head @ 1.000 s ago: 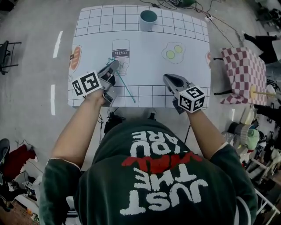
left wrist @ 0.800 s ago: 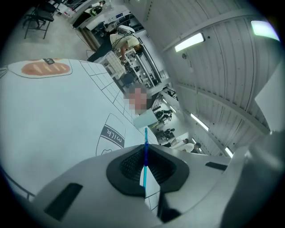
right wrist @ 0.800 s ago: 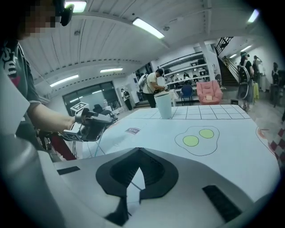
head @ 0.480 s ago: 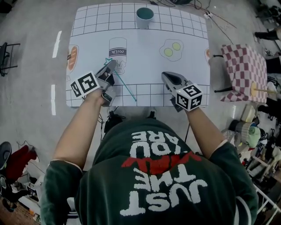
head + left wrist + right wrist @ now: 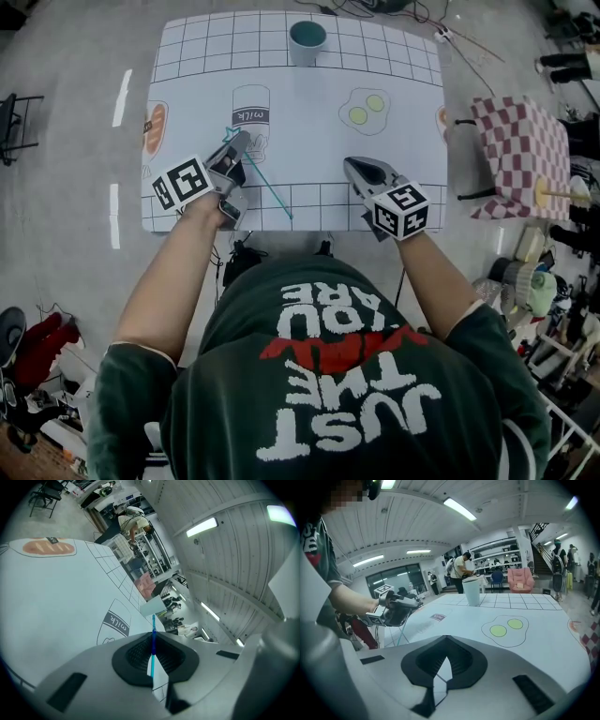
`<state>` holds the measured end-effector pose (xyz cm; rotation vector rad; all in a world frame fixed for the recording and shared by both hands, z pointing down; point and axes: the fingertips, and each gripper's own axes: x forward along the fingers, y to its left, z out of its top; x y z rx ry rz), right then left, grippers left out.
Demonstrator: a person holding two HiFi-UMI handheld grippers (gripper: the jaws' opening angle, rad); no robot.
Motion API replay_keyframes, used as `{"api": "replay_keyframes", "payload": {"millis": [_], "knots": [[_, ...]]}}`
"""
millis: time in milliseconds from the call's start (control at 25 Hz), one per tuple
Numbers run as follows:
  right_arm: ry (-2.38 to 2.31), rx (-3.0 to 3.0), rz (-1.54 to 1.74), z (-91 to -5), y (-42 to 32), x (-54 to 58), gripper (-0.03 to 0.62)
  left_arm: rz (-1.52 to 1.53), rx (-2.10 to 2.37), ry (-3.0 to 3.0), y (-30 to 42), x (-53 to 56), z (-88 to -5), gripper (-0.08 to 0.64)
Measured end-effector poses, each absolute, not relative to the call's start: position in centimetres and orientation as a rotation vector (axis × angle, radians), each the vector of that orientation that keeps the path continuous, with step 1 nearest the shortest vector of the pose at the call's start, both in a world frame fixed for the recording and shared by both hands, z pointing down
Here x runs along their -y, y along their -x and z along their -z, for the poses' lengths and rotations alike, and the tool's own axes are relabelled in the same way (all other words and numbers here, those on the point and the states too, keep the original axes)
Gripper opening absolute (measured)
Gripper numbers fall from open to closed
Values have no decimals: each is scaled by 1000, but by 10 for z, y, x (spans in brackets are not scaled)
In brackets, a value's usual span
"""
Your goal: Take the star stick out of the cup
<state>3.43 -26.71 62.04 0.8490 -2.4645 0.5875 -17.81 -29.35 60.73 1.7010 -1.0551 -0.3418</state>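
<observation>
**Jaws shut on star stick, cup alone at far edge**

Jaws of the left gripper [image 5: 241,140] are pressed together on the star stick [image 5: 268,187]. The left gripper view confirms it: star stick [image 5: 153,641] pinched right btwn the pads, running up the centre seam. The grip sits near the star end. In head view the star shows just beside the tips, and the long tail slants back toward the person, ending over the near grid squares of the bench [image 5: 309,141]. Can't tell whether that tail end touches the sheet. It's held low over the milk carton print [image 5: 251,117], prob. because it's already clear of the cup and just needs keeping steady.

Over to the right gripper [image 5: 353,165]. Its own view shows the right gripper [image 5: 446,637] w/ jaws closed tip to tip and nothing btwn them, only bench sheet showing thru the slot below the tips. It hovers near the fried-egg print [image 5: 366,108], well apart from the stick. Looks like the spare hand, no job on this one.

The cup [image 5: 307,41] stands upright at the far edge, approx centre, well apart from both grippers. It's teal inside, w/ nothing sticking out of it in head view. The right gripper view shows the cup [image 5: 471,591] as a pale tumbler, rim bare.

So the task's thing is out of the cup and in the left jaws. I'd call the extraction done, w/ only a set-down left, if any.
</observation>
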Motion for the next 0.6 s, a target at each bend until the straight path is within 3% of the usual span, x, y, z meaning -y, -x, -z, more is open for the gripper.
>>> {"api": "replay_keyframes", "payload": {"millis": [600], "knots": [[-830,2464,-575,-618,-34,266,31,339,1062,-1707,180,295,-604,14]]}}
